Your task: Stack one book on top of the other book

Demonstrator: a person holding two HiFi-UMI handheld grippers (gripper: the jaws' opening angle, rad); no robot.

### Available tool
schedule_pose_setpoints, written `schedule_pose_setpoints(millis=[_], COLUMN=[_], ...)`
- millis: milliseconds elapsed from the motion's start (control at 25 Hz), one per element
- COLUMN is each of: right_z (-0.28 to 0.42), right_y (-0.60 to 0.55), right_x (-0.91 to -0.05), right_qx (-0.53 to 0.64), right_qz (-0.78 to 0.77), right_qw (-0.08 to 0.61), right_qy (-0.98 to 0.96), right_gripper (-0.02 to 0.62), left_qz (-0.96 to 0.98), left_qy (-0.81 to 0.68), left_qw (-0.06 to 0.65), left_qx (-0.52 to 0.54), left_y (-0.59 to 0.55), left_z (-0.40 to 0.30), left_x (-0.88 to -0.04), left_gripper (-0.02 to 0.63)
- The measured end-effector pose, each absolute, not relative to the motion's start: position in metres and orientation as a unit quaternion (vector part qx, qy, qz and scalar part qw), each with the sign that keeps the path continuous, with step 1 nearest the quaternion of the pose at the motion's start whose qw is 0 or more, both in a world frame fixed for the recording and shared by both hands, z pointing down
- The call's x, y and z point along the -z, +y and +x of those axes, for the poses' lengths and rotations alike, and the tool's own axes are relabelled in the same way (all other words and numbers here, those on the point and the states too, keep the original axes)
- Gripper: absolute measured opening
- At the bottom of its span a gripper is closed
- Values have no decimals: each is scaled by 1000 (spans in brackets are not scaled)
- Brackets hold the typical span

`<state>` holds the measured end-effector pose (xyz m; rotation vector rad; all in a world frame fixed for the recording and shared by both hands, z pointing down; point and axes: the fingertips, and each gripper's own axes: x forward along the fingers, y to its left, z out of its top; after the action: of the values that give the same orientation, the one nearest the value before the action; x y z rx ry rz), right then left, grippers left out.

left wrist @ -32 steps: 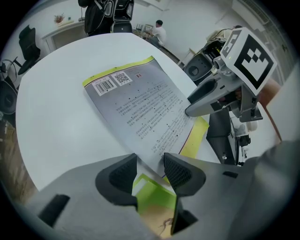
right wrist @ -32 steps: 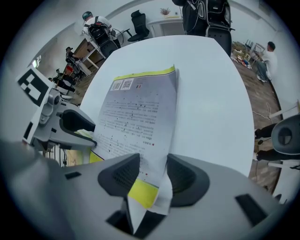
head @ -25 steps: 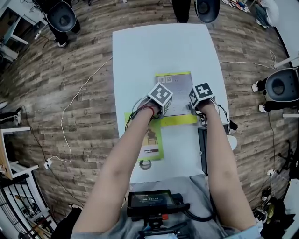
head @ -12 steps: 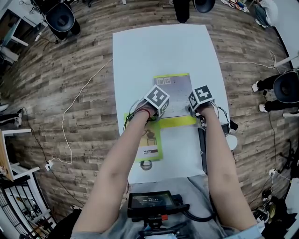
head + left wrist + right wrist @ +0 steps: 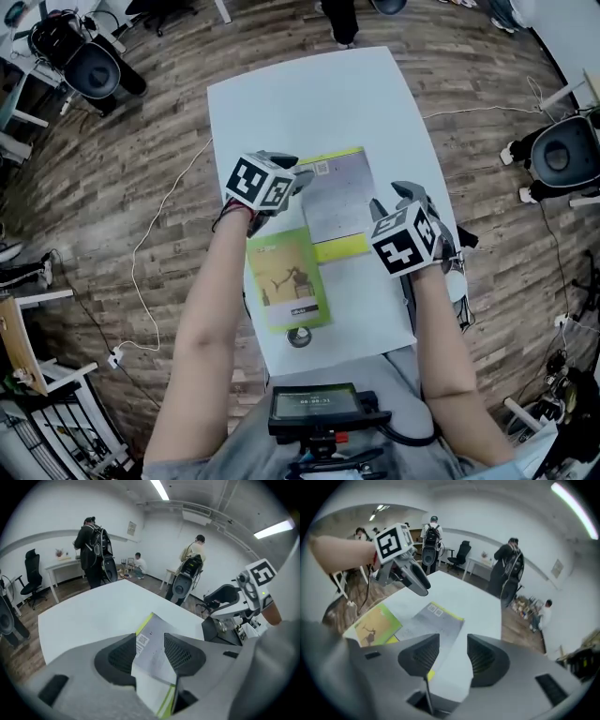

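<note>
Two books and two hand-held grippers, seen from above and along each gripper. White bench [image 5: 309, 103] on a wood-plank floor [image 5: 131, 159]; two books lie flat on it. The grey book [image 5: 336, 197], edged in yellow-green, lies near the middle of the bench; the green book [image 5: 286, 281], with a dark figure on its cover, lies nearer the person and to the left; its far right corner meets the grey book's near left corner, and whether the two overlap there cannot be told; neither book lies squarely on the other. The left gripper [image 5: 292, 172] hangs above the grey book's left edge, clear of it; its fingers [image 5: 122, 656] stand apart and released, with the grey book showing in the gap below them, untouched. The right gripper [image 5: 412, 195] hangs above the bench at the grey book's right side; its fingers [image 5: 424, 656] are likewise apart and grasp nothing, with only bench and book edge seen between them. A small round thing [image 5: 298, 336] lies near the bench's front edge, just beside the green book; a dark flat device [image 5: 407, 300] lies at the bench's right edge. Several people [image 5: 91, 545] stand in the room with gear on their backs; a white cable [image 5: 155, 234] trails over the floor at left.
</note>
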<state>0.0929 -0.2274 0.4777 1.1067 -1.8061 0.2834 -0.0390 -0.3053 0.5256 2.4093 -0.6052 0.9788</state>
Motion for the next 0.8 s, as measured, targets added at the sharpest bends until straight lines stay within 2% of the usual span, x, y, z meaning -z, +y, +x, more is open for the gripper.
schedule_pose_setpoints(millis=[80, 200, 320, 480, 680, 800], right_z=[97, 86, 96, 120, 139, 146], right_y=[-238, -255, -265, -265, -262, -259], right_x=[-451, -438, -437, -444, -451, -466], right_qx=[-23, 38, 27, -10, -104, -129], right_qz=[478, 473, 457, 455, 446, 408], right_qw=[461, 376, 337, 324, 235, 244], right_qy=[-747, -796, -823, -829, -857, -870], right_gripper=[195, 195, 192, 192, 192, 192], left_qz=[882, 881, 891, 891, 880, 876], left_qy=[-229, -236, -216, -186, -189, -187], left_qw=[234, 211, 186, 210, 233, 238], left_qx=[-340, -350, -354, -357, -368, -377], left_y=[-313, -307, -286, -270, -270, -267], left_z=[-33, -31, -2, 36, 39, 37], left_x=[-521, -526, -528, -542, -552, -559], left_gripper=[190, 190, 190, 190, 190, 190])
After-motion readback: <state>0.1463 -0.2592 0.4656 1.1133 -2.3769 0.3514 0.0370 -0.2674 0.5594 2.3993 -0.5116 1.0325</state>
